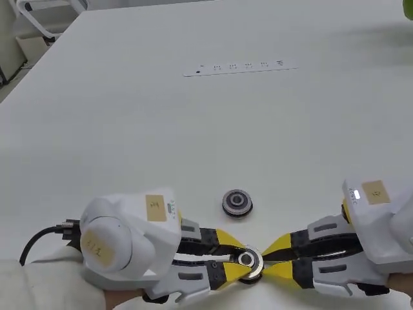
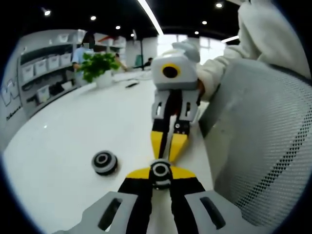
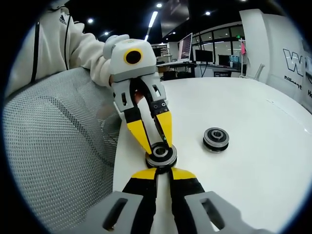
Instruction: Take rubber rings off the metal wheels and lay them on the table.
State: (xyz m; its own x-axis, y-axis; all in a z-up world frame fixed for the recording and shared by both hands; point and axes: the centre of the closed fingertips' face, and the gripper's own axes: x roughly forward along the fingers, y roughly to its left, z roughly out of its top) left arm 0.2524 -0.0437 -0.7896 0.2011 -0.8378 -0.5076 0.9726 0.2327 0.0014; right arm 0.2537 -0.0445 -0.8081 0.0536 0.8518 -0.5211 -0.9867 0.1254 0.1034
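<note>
On the white bench (image 1: 193, 116), the left gripper (image 1: 237, 258) clamps its jaws across the held wheel (image 1: 247, 260), evidently to steady it. The right gripper (image 1: 276, 258), facing it from the held wheel's other side, pinches the rim, presumably to peel off the dark rubber ring (image 3: 171, 159). Just beyond the held wheel a second wheel (image 1: 237, 202) lies flat, its ring apparently on, awaiting its turn.

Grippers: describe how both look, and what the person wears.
The left gripper and right gripper: rounded white housings, black jaws tipped yellow, a tan label on each. A black cable leaves the left one. The sleeves are off-white.
</note>
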